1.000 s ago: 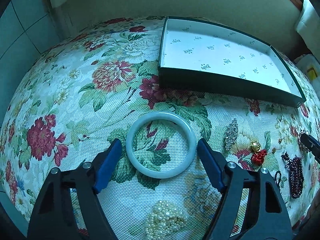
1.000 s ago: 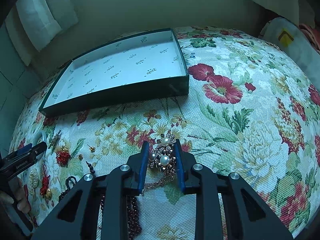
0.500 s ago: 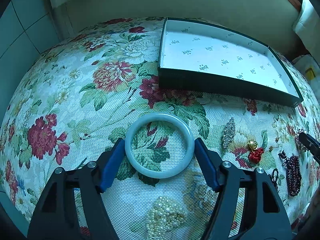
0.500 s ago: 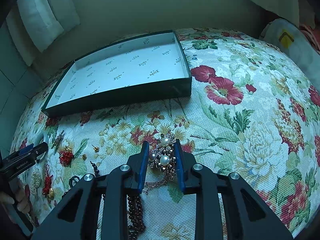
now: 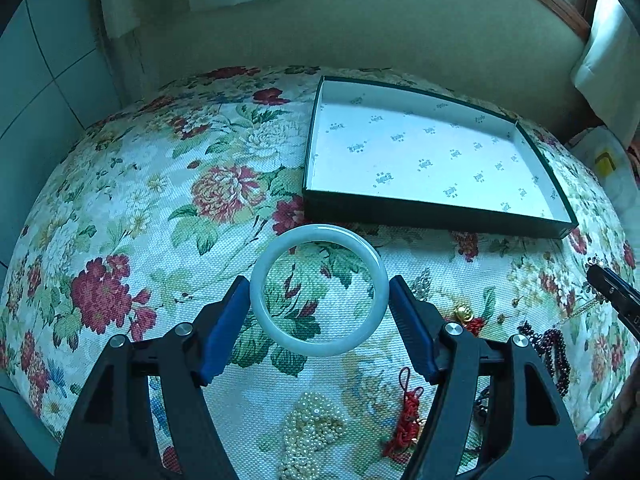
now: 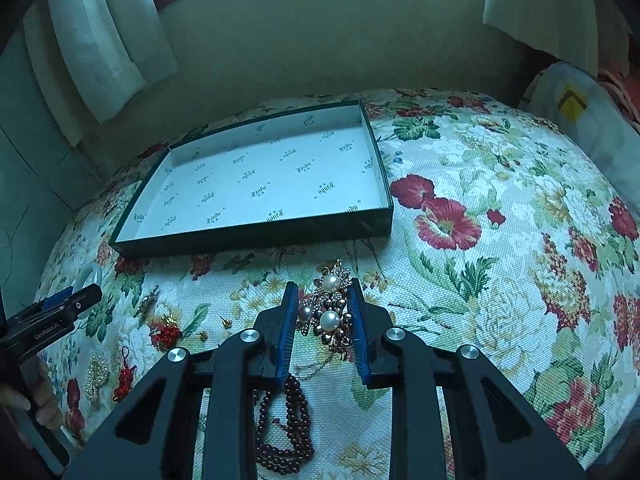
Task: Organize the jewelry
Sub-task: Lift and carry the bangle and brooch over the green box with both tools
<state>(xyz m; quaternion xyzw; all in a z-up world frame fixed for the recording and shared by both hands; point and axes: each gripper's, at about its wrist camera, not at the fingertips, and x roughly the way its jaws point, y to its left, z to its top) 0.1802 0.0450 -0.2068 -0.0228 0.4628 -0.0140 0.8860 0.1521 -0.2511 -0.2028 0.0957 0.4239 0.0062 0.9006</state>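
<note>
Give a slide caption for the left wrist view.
Left gripper holds a pale bangle above the floral cloth, near the box.

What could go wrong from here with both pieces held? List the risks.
1. The pale bangle is pinched only at its two outer edges by the left gripper; smooth and round, it might slip out and drop.
2. A thin chain hangs below the pearl brooch in the right gripper, close over the dark bead strand; it could snag.
</note>
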